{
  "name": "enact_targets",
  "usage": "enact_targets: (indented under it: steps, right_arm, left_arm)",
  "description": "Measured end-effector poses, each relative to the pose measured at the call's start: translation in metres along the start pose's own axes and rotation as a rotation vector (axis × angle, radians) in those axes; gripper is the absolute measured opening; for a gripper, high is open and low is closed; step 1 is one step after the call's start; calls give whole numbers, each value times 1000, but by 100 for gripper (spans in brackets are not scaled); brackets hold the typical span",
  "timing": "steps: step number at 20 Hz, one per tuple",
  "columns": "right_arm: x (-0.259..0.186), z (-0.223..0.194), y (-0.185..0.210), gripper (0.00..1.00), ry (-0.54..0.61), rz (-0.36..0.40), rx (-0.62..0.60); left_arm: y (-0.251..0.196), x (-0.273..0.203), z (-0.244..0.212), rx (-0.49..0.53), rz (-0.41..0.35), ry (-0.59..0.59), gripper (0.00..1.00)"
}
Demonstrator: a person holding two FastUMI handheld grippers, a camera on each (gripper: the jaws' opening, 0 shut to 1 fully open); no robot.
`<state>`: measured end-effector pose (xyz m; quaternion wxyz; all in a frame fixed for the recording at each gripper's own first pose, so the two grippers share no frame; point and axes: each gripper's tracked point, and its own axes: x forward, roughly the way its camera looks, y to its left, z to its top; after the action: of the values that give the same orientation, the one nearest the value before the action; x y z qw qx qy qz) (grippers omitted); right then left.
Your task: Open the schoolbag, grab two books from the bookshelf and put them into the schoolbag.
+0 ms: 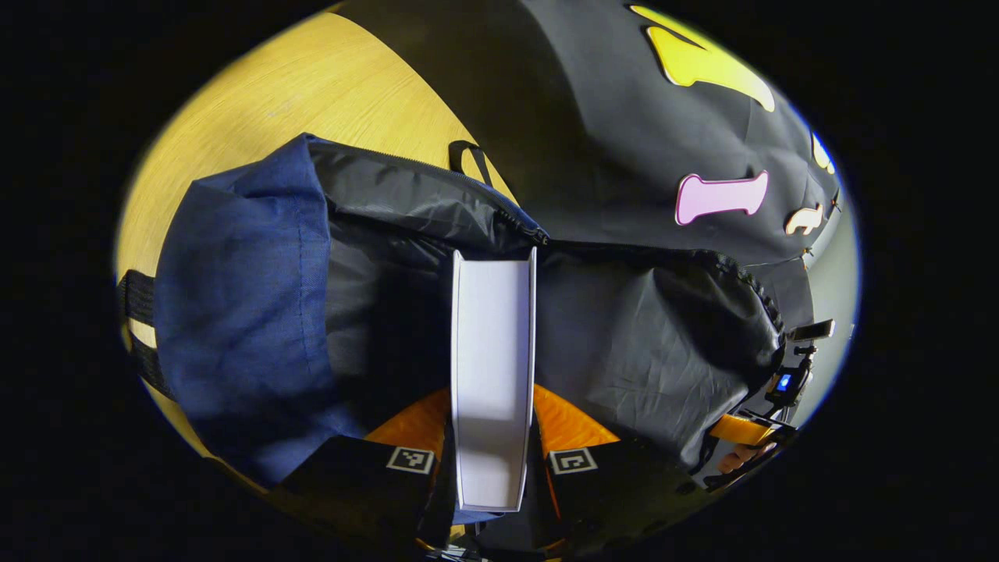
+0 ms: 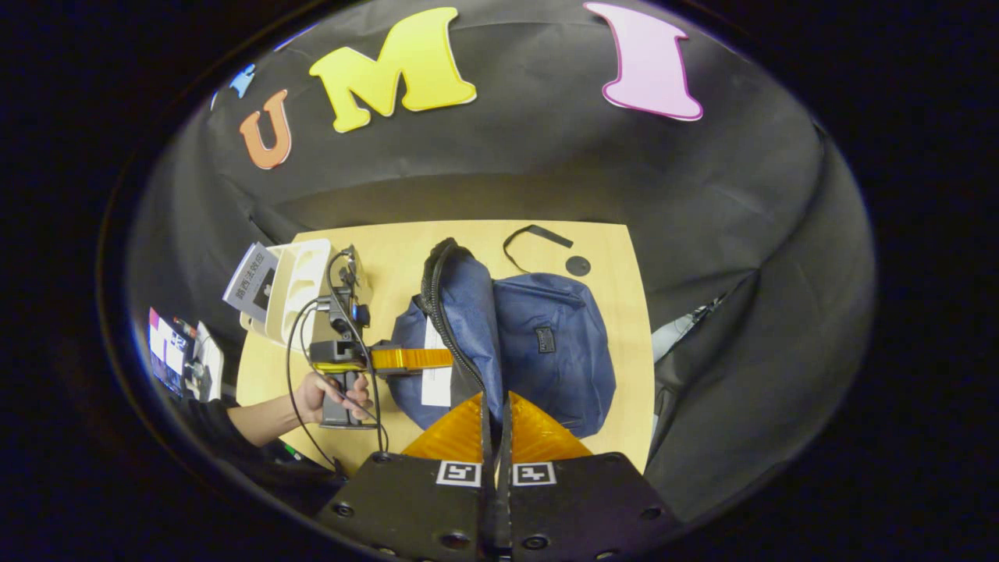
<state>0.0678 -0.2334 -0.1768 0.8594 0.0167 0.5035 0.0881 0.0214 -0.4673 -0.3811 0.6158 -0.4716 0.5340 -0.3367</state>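
One book (image 1: 493,375) sits clamped in your left gripper (image 1: 492,449), poking into the open schoolbag (image 2: 538,343) mid-tabletop, while your right gripper (image 2: 495,425) pinches the bag's zip edge, bookshelf (image 2: 293,289) at the tabletop's left edge.

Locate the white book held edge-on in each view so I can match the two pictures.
Left gripper view: the white book stands centre, between that gripper's fingers, over the open navy fabric schoolbag.
Right gripper view: it shows left of centre as a pale strip at the bag's mouth.
Shared landmark: the schoolbag.
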Motion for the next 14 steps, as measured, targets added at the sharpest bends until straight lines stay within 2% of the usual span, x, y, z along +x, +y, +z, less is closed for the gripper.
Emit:
enact_targets:
  steps: [1,3,4,5,6,7,8,11,14]
  right_arm:
    - [1,-1,0,0,2,0,0]
    - [3,-1,0,0,7,-2,-2]
    - [4,-2,0,3,8,-3,-2]
    - [5,-3,1,0,12,-1,-2]
    - [6,-3,2,0,13,1,1]
    - [7,-3,2,0,14,1,-1]
    - [8,-2,2,0,14,3,0]
    - [10,-4,2,0,17,9,1]
    - [13,-5,4,0,19,15,-3]
  left_arm:
    - [2,1,0,-7,9,5,41]
    - [32,5,-1,28,146,13,43]
    - [39,2,-1,45,166,29,51]
    - [43,3,-1,55,197,38,68]
    - [49,1,0,81,248,51,70]
    - [55,-1,1,108,289,64,88]
    - [56,-4,0,125,324,74,78]
    - [59,-11,8,203,464,65,83]
    - [50,-36,14,282,585,58,83]
